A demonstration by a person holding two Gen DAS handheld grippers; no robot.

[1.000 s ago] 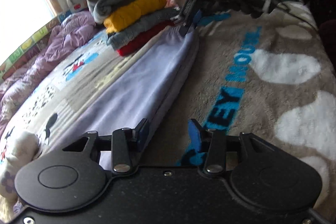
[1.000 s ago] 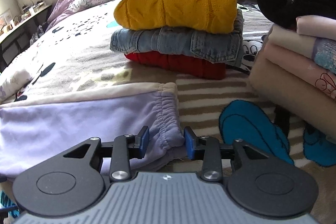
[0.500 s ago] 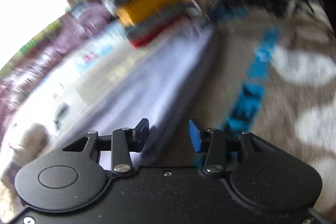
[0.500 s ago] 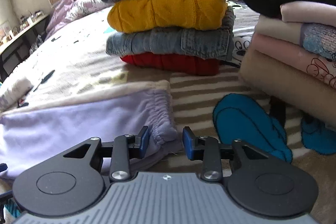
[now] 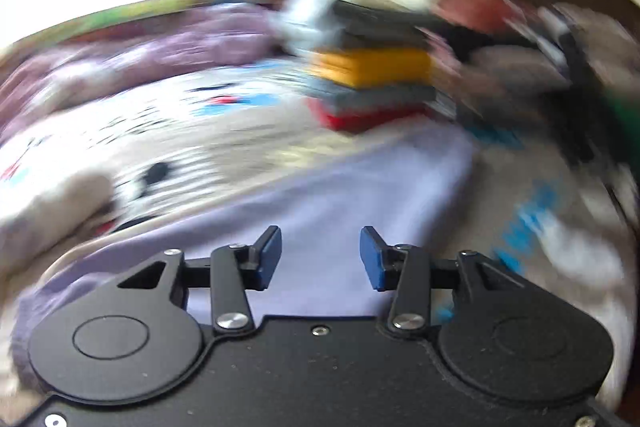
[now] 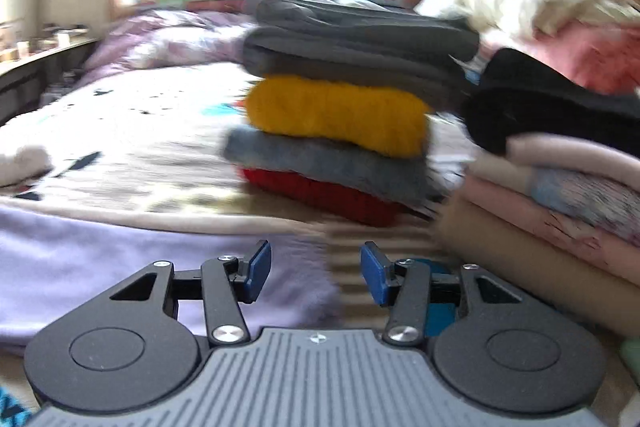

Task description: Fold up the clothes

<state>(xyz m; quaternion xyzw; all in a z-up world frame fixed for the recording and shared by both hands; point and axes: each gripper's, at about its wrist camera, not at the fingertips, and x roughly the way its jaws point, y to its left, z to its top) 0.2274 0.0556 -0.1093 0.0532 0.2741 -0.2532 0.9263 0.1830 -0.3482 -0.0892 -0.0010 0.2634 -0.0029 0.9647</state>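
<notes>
Lilac sweatpants [image 5: 340, 195] lie folded lengthwise on the patterned bed blanket [image 5: 560, 219]. My left gripper [image 5: 320, 257] is open and empty, raised over the middle of the pants. In the right wrist view the pants [image 6: 100, 267] end at a gathered waistband [image 6: 308, 267]. My right gripper [image 6: 314, 273] is open and empty, just above the waistband edge. Both views are motion-blurred.
A stack of folded clothes, grey, yellow [image 6: 340, 115], denim and red, stands behind the pants; it shows in the left wrist view too [image 5: 376, 67]. A second pile of pink, beige and black garments [image 6: 560, 167] sits at the right. A purple duvet [image 6: 160, 39] lies by the window.
The right gripper let go of the waistband and opened wider, lifting back. The left gripper swung from the pants' fold edge to over their middle, still open.
</notes>
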